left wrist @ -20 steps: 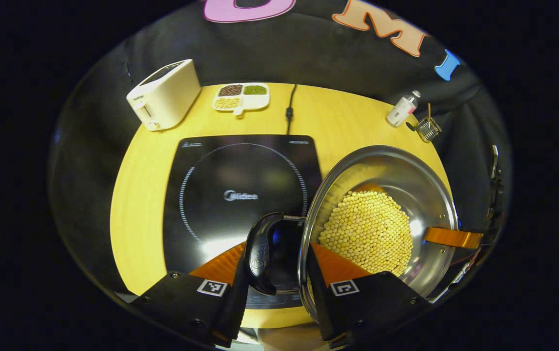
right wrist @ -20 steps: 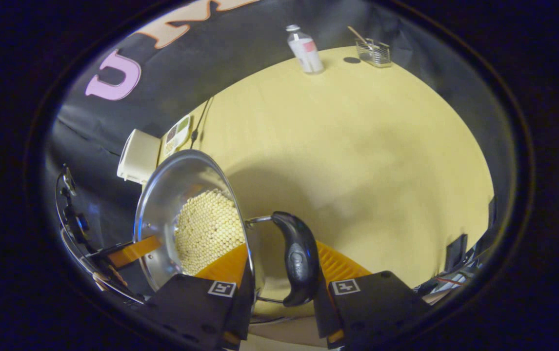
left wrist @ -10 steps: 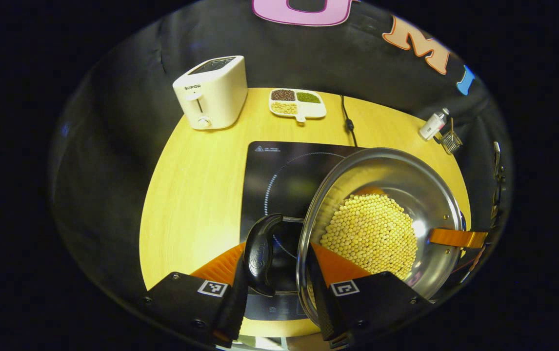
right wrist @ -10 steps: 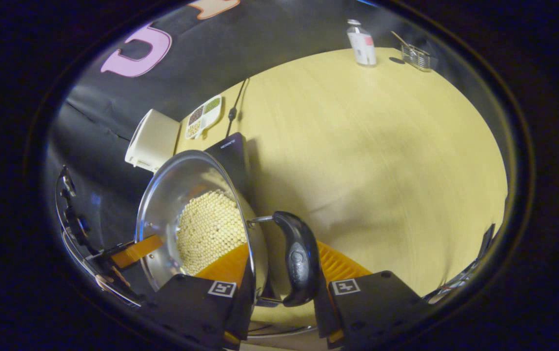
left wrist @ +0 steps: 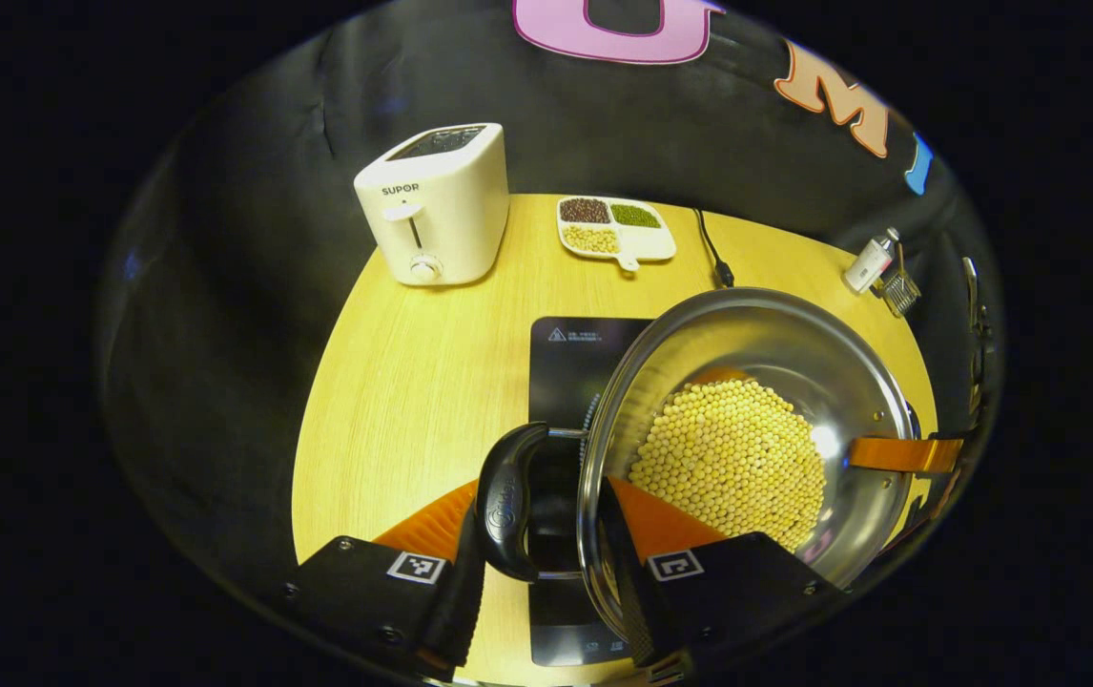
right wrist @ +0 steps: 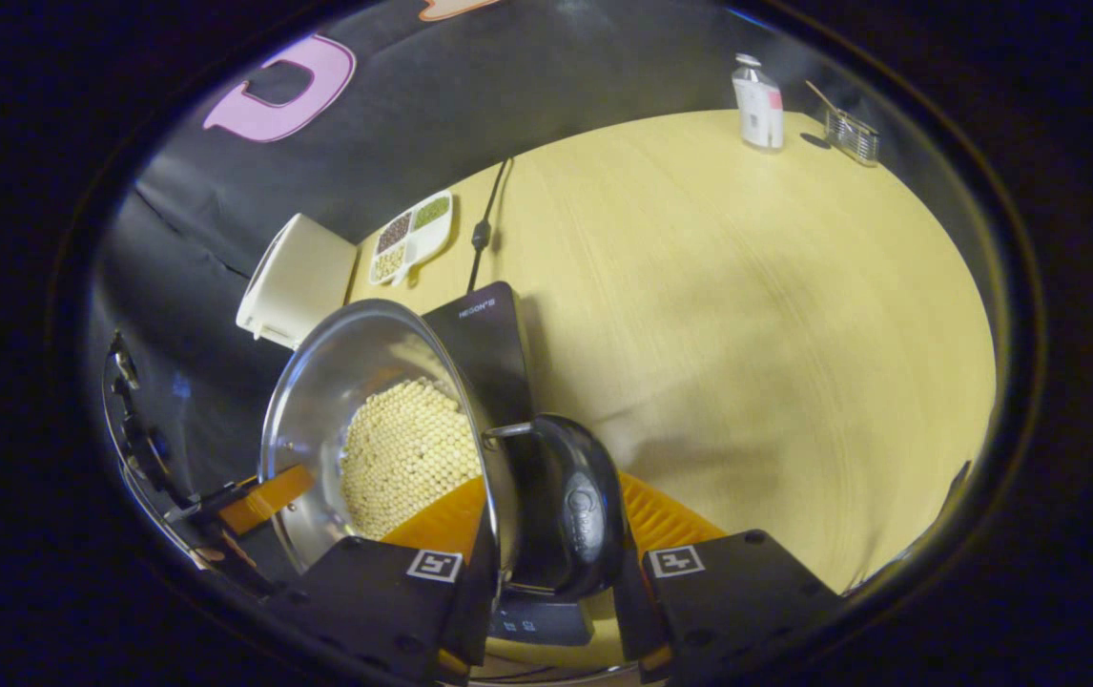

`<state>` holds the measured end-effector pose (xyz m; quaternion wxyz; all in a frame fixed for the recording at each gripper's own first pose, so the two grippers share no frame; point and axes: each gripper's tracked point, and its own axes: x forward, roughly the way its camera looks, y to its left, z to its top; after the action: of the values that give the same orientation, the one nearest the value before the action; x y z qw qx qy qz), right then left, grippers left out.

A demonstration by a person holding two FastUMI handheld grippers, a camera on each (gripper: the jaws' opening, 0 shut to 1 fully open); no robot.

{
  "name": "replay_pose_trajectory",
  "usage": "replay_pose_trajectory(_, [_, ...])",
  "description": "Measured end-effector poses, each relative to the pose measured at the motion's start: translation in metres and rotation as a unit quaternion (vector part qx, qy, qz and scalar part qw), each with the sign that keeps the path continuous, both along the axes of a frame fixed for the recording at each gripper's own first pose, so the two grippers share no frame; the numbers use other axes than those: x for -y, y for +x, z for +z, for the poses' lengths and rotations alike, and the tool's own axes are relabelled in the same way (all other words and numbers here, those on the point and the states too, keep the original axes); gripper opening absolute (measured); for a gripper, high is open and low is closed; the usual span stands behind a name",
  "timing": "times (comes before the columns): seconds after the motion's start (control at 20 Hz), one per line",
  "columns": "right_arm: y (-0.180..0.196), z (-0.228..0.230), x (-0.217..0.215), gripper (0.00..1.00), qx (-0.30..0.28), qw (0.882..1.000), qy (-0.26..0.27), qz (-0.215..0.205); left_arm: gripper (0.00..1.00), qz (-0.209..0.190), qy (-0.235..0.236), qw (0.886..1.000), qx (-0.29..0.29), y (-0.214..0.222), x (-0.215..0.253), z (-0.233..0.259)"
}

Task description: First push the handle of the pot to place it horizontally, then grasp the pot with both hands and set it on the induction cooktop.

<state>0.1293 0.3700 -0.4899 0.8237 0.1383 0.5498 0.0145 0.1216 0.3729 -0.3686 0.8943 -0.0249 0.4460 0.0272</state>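
Note:
A steel pot (left wrist: 766, 334) holding yellow beans (left wrist: 728, 458) hangs tilted above the black induction cooktop (left wrist: 575, 353), covering its right part. My left gripper (left wrist: 546, 525) is shut on the pot's black side handle (left wrist: 505, 501), with one orange finger outside the handle and the other inside the rim. In the right gripper view, my right gripper (right wrist: 551, 525) is shut on the opposite black handle (right wrist: 585, 506) in the same way. There the pot (right wrist: 346, 372) hides most of the cooktop (right wrist: 489, 334). Each view shows the other gripper's orange finger at the pot's far rim.
A white toaster (left wrist: 437, 205) and a divided dish of beans (left wrist: 615, 227) stand behind the cooktop, and its power cord (left wrist: 711, 253) runs back. A small bottle (right wrist: 758, 103) and a wire holder (right wrist: 852, 134) sit at the far right corner. Bare yellow table (right wrist: 747, 305) lies right of the cooktop.
Both grippers have carried the pot sideways from the bare table to above the cooktop. Their grips on the handles are unchanged.

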Motion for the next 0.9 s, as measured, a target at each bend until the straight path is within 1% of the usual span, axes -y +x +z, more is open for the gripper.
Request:
replay_pose_trajectory(0.05, [0.001, -0.002, -0.002, 0.56, 0.001, 1.0, 0.001, 0.0, 0.63, -0.001, 0.007, 1.0, 0.005, 0.005, -0.004, 0.0])
replay_pose_trajectory(0.1, [0.003, -0.004, -0.005, 0.49, 0.001, 1.0, 0.002, -0.001, 0.63, -0.001, 0.014, 1.0, 0.008, 0.008, -0.007, -0.001])
replay_pose_trajectory(0.15, [0.003, -0.007, -0.009, 0.56, 0.004, 1.0, 0.001, -0.001, 0.64, -0.001, 0.018, 1.0, 0.011, 0.01, -0.01, -0.001])
replay_pose_trajectory(0.3, [0.007, -0.008, -0.011, 0.57, 0.014, 1.0, 0.008, 0.0, 0.66, 0.001, 0.015, 1.0, 0.018, 0.011, -0.012, -0.001])
replay_pose_trajectory(0.35, [0.009, -0.008, -0.011, 0.5, 0.015, 1.0, 0.01, 0.001, 0.67, 0.006, 0.013, 1.0, 0.018, 0.01, -0.013, -0.002])
replay_pose_trajectory(0.4, [0.009, -0.009, -0.011, 0.57, 0.015, 1.0, 0.012, 0.003, 0.69, 0.01, 0.01, 1.0, 0.021, 0.009, -0.013, -0.002])
replay_pose_trajectory(0.45, [0.008, -0.008, -0.011, 0.52, 0.016, 1.0, 0.014, 0.007, 0.69, 0.012, 0.007, 1.0, 0.023, 0.008, -0.012, -0.002])
replay_pose_trajectory(0.5, [0.008, -0.006, -0.012, 0.53, 0.018, 1.0, 0.016, 0.009, 0.7, 0.013, 0.006, 1.0, 0.027, 0.008, -0.012, -0.001])
replay_pose_trajectory(0.6, [0.01, -0.004, -0.007, 0.63, 0.028, 0.999, 0.007, 0.018, 0.71, 0.027, 0.005, 0.999, 0.038, 0.01, -0.014, 0.0])
replay_pose_trajectory(0.65, [0.01, -0.001, -0.002, 0.55, 0.037, 0.999, 0.004, 0.022, 0.72, 0.032, 0.006, 0.998, 0.049, 0.013, -0.014, 0.003])
replay_pose_trajectory(0.75, [0.012, 0.009, 0.012, 0.85, 0.058, 0.998, -0.01, 0.022, 0.75, 0.041, 0.009, 0.996, 0.081, 0.018, -0.015, 0.015])
replay_pose_trajectory(0.8, [0.012, 0.016, 0.016, 1.0, 0.071, 0.997, -0.009, 0.025, 0.87, 0.042, 0.01, 0.995, 0.095, 0.02, -0.012, 0.02])
replay_pose_trajectory(0.85, [0.012, 0.028, 0.019, 0.94, 0.087, 0.996, -0.008, 0.028, 0.92, 0.042, 0.009, 0.993, 0.109, 0.021, -0.009, 0.026])
replay_pose_trajectory(0.9, [0.014, 0.036, 0.023, 0.99, 0.108, 0.994, -0.009, 0.028, 0.98, 0.045, 0.009, 0.991, 0.126, 0.021, -0.006, 0.037])
